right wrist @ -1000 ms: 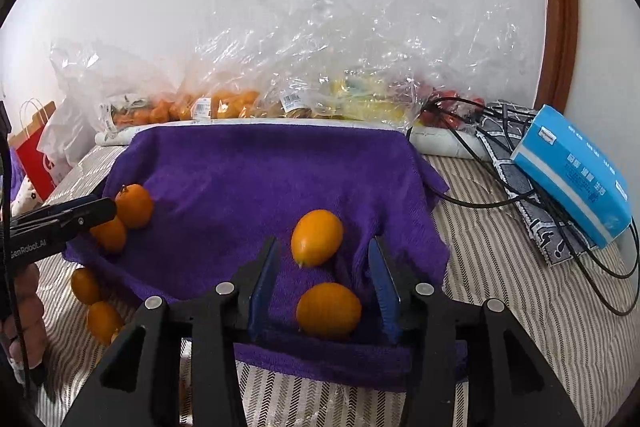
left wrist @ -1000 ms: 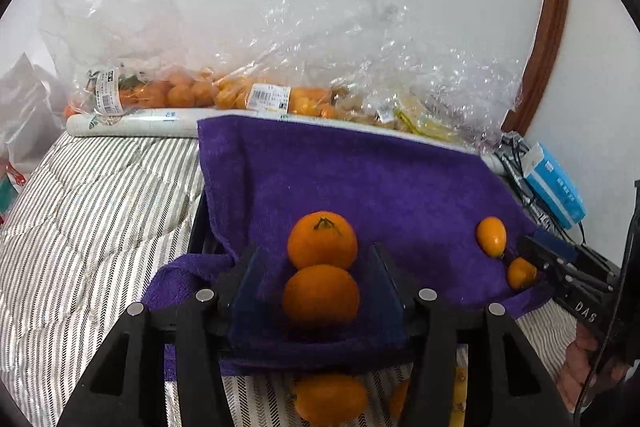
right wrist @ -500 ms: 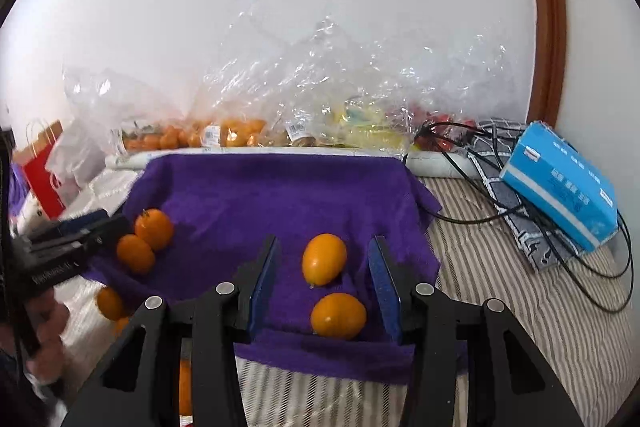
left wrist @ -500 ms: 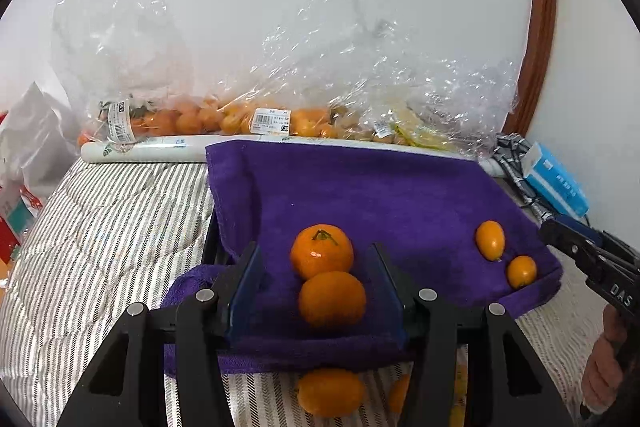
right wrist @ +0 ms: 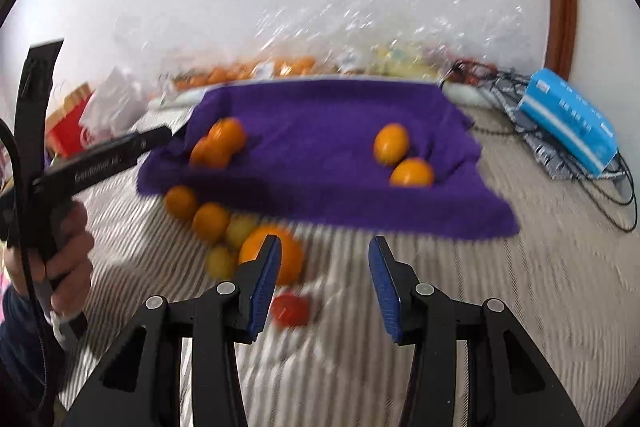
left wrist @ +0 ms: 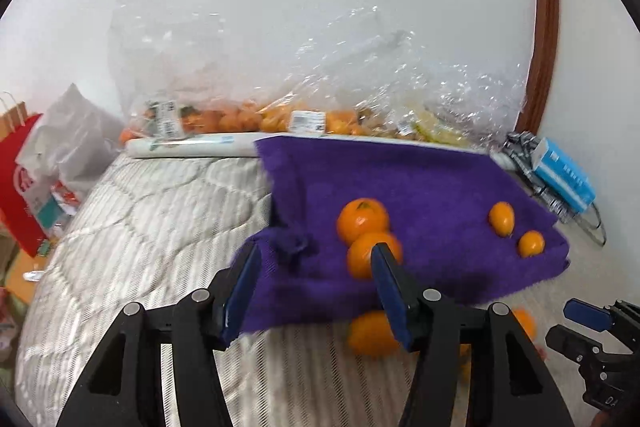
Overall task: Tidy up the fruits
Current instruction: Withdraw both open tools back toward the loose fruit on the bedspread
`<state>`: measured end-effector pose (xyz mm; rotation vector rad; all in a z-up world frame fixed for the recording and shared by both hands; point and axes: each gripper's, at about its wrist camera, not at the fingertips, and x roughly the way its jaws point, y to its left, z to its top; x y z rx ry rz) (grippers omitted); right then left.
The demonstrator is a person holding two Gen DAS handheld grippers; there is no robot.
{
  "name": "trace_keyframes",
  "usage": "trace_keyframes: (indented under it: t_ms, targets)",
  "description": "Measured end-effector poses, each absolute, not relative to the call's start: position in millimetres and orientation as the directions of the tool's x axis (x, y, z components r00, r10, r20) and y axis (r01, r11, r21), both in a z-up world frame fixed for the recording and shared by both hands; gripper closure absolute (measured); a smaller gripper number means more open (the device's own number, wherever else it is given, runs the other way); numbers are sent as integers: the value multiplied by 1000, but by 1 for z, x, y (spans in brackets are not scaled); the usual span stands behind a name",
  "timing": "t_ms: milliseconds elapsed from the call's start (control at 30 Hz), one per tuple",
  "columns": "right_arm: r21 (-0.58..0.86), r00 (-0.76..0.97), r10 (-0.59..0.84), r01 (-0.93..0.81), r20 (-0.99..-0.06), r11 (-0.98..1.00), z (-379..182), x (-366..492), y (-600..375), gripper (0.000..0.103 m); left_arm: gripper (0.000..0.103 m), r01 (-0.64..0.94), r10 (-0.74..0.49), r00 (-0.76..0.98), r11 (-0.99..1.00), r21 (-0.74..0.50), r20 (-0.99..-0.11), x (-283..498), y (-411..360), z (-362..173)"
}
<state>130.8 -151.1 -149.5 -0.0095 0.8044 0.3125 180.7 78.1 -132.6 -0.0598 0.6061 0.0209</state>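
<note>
Both tongs, left (left wrist: 316, 267) and right (right wrist: 324, 263), are held apart and empty, the sorted fruit left on the towel (right wrist: 320, 115) beyond them.

Four oranges (right wrist: 391, 143) on the purple towel (right wrist: 320, 131) — right tool (right wrist: 324, 269) gaping, empty

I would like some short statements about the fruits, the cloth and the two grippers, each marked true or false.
1. Four orange fruits lie on the purple towel. True.
2. The right gripper is shut on a fruit. False: its jaws stand apart with only the striped quilt between them.
3. A small red fruit lies on the quilt, off the towel. True.
4. The light blue box rests on the towel. False: it sits beside it, on a patterned cloth with black cables.
5. The left gripper holds the stemmed orange mandarin. False: its jaws are open and empty.
</note>
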Motion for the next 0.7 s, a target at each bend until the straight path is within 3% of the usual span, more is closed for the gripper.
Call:
trace_keyframes:
  t_ms: [100, 233, 367, 700]
  targets:
    - [94, 629, 258, -283, -733, 955, -159, 126, -142, 57, 44, -55, 20, 818, 998, -43, -575, 165, 87, -138]
    - [80, 598, 244, -287, -764, 954, -172, 126, -134, 58, 44, -62, -28, 785, 990, -124, -619, 153, 104, -148]
    - [7, 608, 192, -293, -771, 956, -176, 122, -127, 78, 44, -60, -80, 760, 979, -193, -645, 154, 111, -155]
    - [-3, 670, 160, -236, -725, 972, -166, 115, -160, 79, 44, 35, -143, 727, 984, -172, -671, 158, 91, -163]
